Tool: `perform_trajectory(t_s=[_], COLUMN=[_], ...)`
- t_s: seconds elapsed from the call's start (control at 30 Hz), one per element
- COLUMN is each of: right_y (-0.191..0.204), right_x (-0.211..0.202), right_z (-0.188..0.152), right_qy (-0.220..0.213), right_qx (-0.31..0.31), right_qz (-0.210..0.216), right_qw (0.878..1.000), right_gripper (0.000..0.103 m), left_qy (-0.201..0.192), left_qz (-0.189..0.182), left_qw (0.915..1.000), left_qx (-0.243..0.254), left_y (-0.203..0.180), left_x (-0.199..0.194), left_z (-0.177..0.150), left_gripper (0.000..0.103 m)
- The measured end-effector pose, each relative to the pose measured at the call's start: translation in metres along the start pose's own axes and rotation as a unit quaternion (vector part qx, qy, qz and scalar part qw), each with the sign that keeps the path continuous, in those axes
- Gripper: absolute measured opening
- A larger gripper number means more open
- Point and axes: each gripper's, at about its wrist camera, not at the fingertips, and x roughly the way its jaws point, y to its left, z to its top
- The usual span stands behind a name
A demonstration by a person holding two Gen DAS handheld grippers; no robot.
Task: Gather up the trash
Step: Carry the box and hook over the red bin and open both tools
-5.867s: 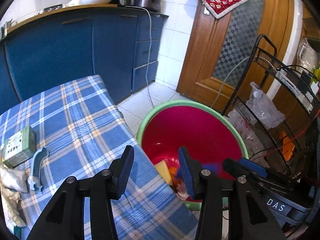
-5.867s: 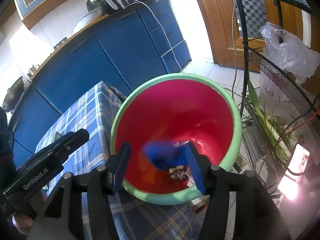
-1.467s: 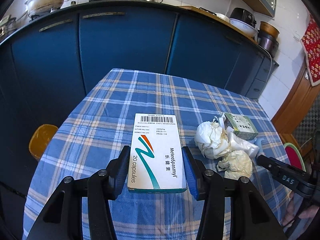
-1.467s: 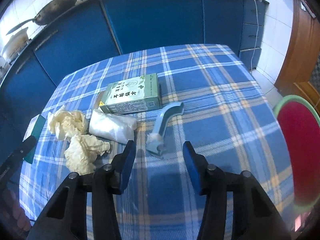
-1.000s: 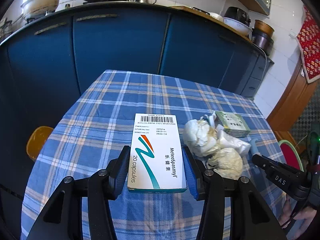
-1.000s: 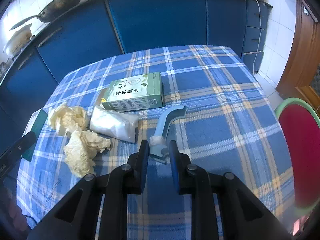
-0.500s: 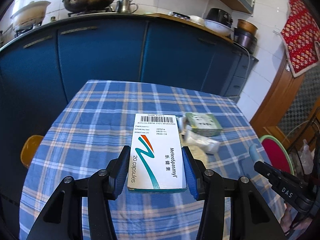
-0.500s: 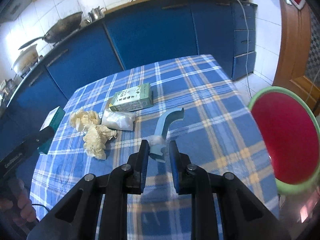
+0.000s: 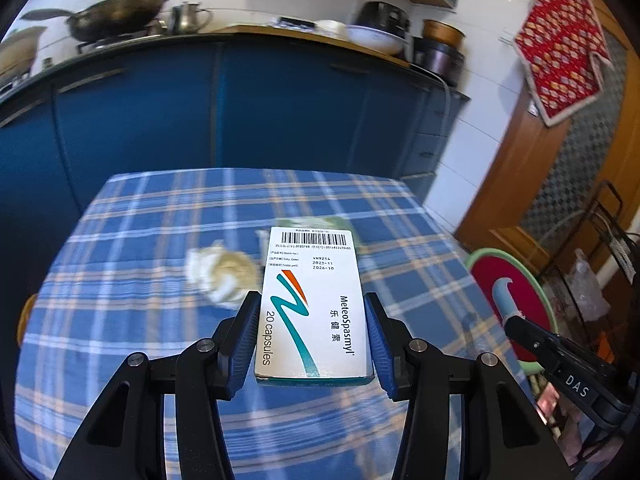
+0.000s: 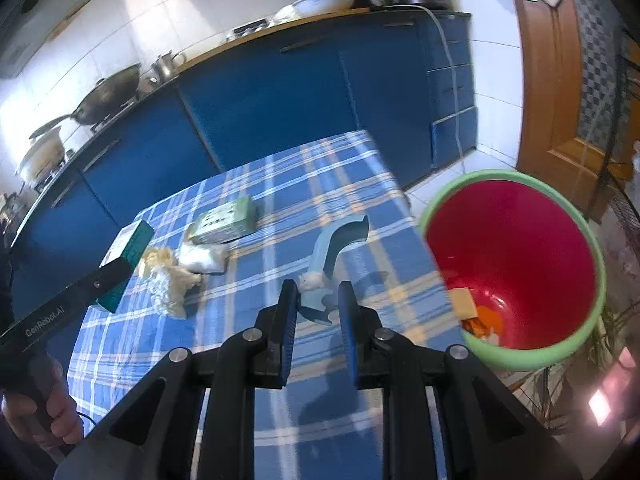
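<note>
I have the blue-and-white checked tablecloth (image 10: pixel 352 184) filling most of both views, its near edge cut off behind my gripper bodies. To the right of the table sits the red plastic basin with a pale green rim (image 10: pixel 516 356); from the right wrist I see yellow and orange scraps at its bottom, though I cannot make out what they are, and in the left wrist view most of the basin is hidden behind the right gripper.

My left gripper (image 9: pixel 311 350) is clenched on the white medicine carton with a teal and orange swoosh (image 9: pixel 314 304), held above the cloth; the carton blocks whatever lies directly behind it, and only a green sliver shows past its far edge. From the right wrist that same carton shows just its teal side.

My right gripper (image 10: pixel 318 312) is pinched on the near end of the pale blue curved plastic piece (image 10: pixel 336 248), raised off the table near the basin; a bit of white fluff clings to it by the fingertips.

On the cloth lie the green-and-white printed box (image 10: pixel 224 222), a clear plastic packet of white material (image 10: pixel 202 258) just in front of it, and crumpled cream tissue wads (image 10: pixel 170 280) to the left, blurred in both views.
</note>
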Motion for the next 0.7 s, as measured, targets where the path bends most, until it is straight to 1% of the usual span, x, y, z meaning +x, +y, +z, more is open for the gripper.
perform_trajectory(t_s=[0.17,0.37,0.7], right_y=[-0.022,-0.053,-0.111], right_x=[-0.010,-0.019,-0.017], right_z=[0.000,0.000,-0.007], right_qy=[-0.007,-0.019,-0.017], right_qx=[0.022,0.048,0.095], right_qz=[-0.011,-0.025,-0.043], right_qw=[1.000,0.998,0.994], right_gripper=[0.024,0.024,0.024], left_qy=[0.011,0.021,0.050], left_qz=[-0.027,-0.047,-0.078], left_qw=[0.9993,0.9972,0.9892], left_qx=[0.025,0.055,0.114], left_y=[-0.032,-0.071,-0.141], left_x=[0.014,0.029,0.061], left_z=[0.005,0.010,0.012], left_gripper=[0.052,0.052,0.052])
